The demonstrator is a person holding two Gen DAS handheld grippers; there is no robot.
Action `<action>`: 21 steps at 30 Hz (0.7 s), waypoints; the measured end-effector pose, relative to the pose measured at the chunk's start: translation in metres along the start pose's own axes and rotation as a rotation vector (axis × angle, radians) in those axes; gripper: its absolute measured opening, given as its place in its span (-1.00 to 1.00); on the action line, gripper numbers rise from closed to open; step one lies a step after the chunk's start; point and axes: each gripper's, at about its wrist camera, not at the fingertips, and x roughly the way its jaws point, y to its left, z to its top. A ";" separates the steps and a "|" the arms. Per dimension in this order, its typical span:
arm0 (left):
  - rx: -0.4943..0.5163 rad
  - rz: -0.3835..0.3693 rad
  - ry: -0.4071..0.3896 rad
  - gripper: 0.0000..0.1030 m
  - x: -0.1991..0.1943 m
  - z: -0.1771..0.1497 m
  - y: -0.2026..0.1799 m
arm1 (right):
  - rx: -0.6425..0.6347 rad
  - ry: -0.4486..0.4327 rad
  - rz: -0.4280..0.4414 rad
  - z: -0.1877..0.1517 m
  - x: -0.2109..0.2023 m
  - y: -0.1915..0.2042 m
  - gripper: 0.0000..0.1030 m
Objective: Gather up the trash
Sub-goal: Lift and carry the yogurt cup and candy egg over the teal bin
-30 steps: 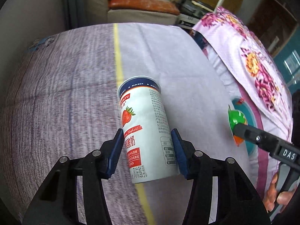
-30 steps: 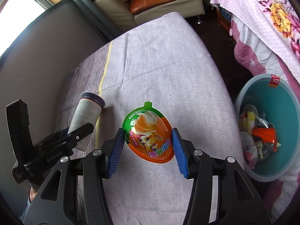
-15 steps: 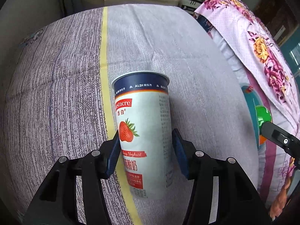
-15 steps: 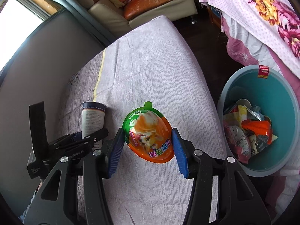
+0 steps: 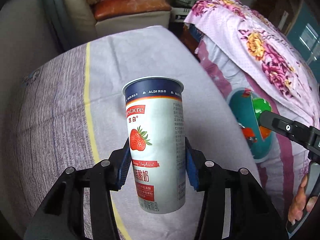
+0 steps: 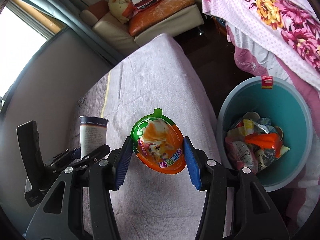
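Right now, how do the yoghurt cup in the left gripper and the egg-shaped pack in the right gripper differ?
The yoghurt cup is a tall white cylinder with a navy rim band and a strawberry picture; the egg-shaped pack is flat, orange and green, with a cartoon dog. The cup stands nearly upright, the pack tilts. Both are clamped between blue pads, the cup by the left gripper, the pack by the right gripper.

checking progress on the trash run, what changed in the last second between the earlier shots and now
The yogurt cup, tilted a second ago, now stands upright in the left gripper and looks lifted off the bed cover. The right gripper has carried the egg-shaped snack pack nearer the teal bin, which now shows larger. Unchanged: both grips hold, nothing dropped in the bin yet.
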 end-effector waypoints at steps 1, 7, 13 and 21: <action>0.010 -0.002 -0.003 -0.05 -0.001 0.002 -0.006 | 0.006 -0.012 0.000 0.001 -0.005 -0.004 -0.06; 0.091 -0.023 -0.022 -0.04 -0.007 0.011 -0.055 | 0.063 -0.090 -0.005 0.003 -0.039 -0.035 -0.05; 0.172 -0.051 -0.016 -0.04 -0.005 0.011 -0.107 | 0.114 -0.141 -0.018 0.002 -0.069 -0.066 -0.06; 0.251 -0.087 0.008 -0.04 0.008 0.006 -0.163 | 0.167 -0.191 -0.065 -0.004 -0.103 -0.108 -0.05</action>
